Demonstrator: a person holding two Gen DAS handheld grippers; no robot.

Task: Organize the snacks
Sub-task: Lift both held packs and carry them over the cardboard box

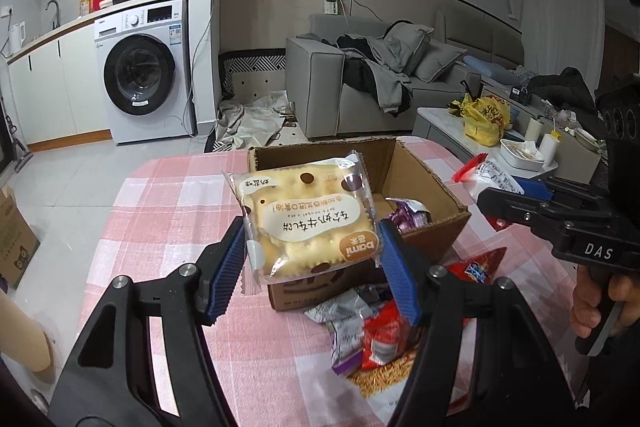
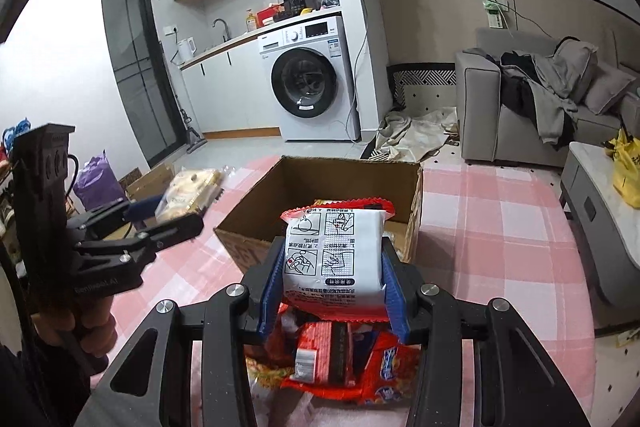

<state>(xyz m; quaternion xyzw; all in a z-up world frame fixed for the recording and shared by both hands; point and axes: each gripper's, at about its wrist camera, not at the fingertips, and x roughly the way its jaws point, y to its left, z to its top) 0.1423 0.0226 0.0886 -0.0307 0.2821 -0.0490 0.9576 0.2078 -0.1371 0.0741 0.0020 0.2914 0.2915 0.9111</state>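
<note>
Between left gripper [image 1: 312,263] pads, cracker packet [image 1: 308,217] (clamped), above cardboard box [image 1: 420,187]

Clear-wrapped cream biscuit pack [image 1: 310,217] and white, red-edged noodle packet [image 2: 334,259], both held aloft above open cardboard box [image 2: 352,183]; loose red wrappers [image 2: 360,359] on counter.

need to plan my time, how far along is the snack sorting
Early. Done: a purple packet lies in the cardboard box. In hand: the left gripper clamps a biscuit pack, the right gripper a white noodle packet, both near the box. Left: loose red and silver packets on the pink checked tablecloth.
</note>
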